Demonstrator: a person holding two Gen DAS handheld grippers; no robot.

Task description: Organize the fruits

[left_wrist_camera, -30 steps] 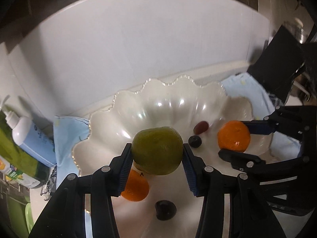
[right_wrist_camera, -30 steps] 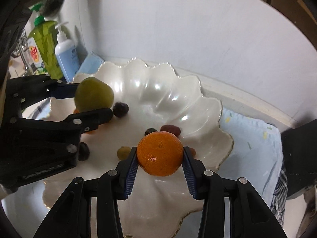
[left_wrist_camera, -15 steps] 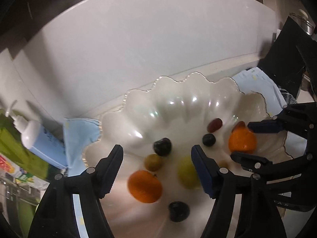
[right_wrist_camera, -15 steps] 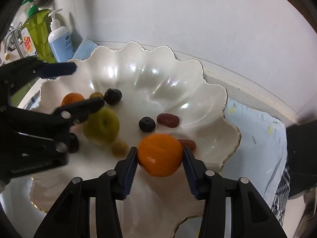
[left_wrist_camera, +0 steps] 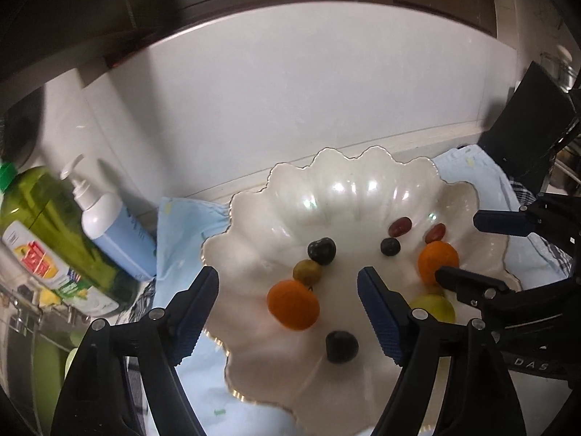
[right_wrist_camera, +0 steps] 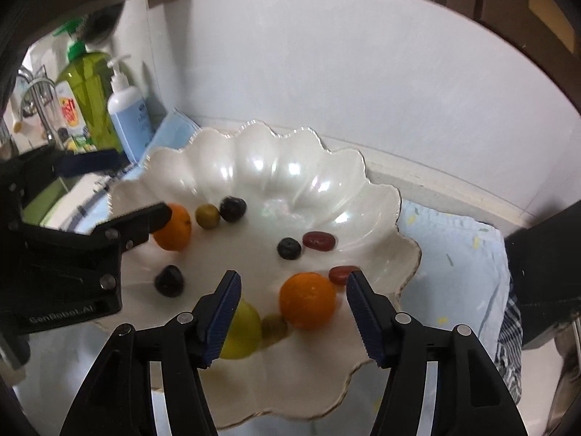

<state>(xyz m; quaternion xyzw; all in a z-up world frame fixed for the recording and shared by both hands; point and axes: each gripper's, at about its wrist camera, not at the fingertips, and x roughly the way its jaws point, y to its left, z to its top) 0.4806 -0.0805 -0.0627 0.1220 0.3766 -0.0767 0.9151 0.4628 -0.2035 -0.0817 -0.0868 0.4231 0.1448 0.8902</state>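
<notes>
A white scalloped bowl (left_wrist_camera: 348,196) (right_wrist_camera: 261,167) holds the fruit. My left gripper (left_wrist_camera: 288,290) is open and empty above it, over an orange (left_wrist_camera: 293,304), a small olive-green fruit (left_wrist_camera: 307,271) and a dark plum (left_wrist_camera: 321,250). My right gripper (right_wrist_camera: 293,294) is open above the bowl's near right side; an orange (right_wrist_camera: 308,299) lies loose in the bowl between its fingers. The yellow-green fruit (right_wrist_camera: 243,330) (left_wrist_camera: 435,307) lies beside it. Dark grapes (right_wrist_camera: 289,247), red dates (right_wrist_camera: 319,241) and another plum (right_wrist_camera: 169,280) lie scattered.
The bowl stands on a light blue cloth (right_wrist_camera: 457,254) against a white wall. A green dish-soap bottle (left_wrist_camera: 47,232) and a blue pump bottle (left_wrist_camera: 116,232) stand to the left. A dark object (left_wrist_camera: 526,123) stands at the right.
Both grippers opened and drew back upward. The green fruit dropped from the left gripper and the orange from the right; both now lie in the bowl.
</notes>
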